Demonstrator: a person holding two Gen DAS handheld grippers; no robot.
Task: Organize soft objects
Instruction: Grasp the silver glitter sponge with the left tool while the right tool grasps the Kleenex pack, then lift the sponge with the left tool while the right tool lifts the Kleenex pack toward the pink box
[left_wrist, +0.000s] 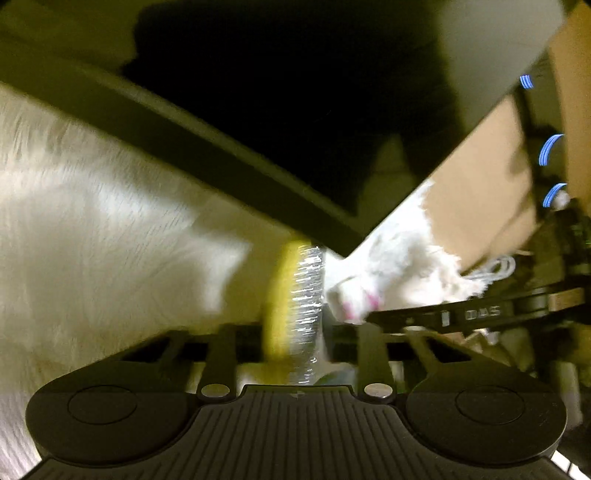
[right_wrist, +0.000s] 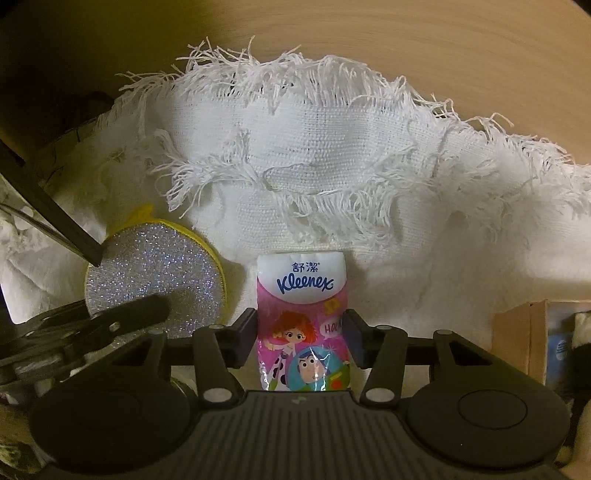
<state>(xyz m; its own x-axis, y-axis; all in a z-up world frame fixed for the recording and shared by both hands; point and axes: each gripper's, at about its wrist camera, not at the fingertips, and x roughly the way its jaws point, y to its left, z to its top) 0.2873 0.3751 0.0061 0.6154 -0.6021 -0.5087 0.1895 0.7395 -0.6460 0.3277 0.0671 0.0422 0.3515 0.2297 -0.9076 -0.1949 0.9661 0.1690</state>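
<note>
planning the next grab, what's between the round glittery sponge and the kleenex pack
Only a bare strip of the white fringed cloth separates the sponge from the Kleenex pack, in the right wrist view.

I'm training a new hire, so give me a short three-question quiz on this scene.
1. True or false: the right gripper holds the tissue pack.
2. The sponge shows a face that is: A red, B silver, C blue?
3. Which thing has a frayed edge?
Key: 1 true; 2 B; 3 the cloth.
</note>
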